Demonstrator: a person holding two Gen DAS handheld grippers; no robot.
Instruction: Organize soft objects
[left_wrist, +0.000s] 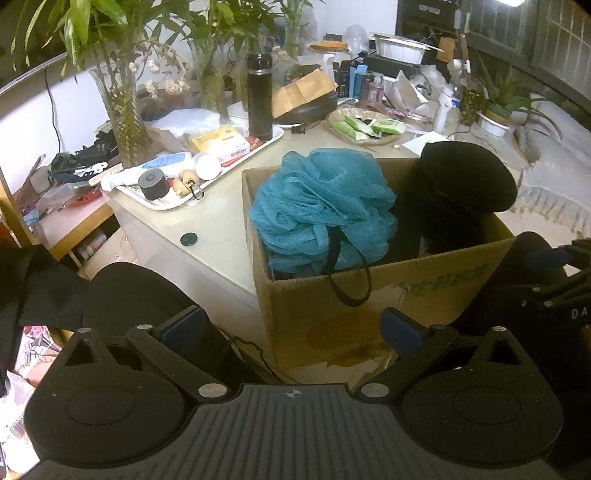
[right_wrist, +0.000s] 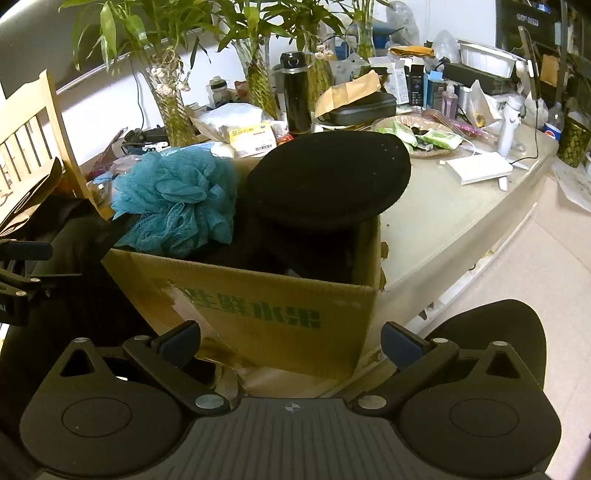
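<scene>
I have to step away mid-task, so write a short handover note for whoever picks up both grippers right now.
Left gripper: open, empty, held back from the cardboard box.
Right gripper: open, empty, facing the box's printed side.
In the box: blue mesh bath pouf at the left, its black loop hanging over the front wall; black round cushion at the right, tilted and sticking up above the rim.
Done: both soft items are in the box.
Left: perhaps seat the cushion lower and tuck in the loop.

box (left_wrist: 369, 295) bottom hidden (dark), interior (right_wrist: 295, 258) unreadable
</scene>
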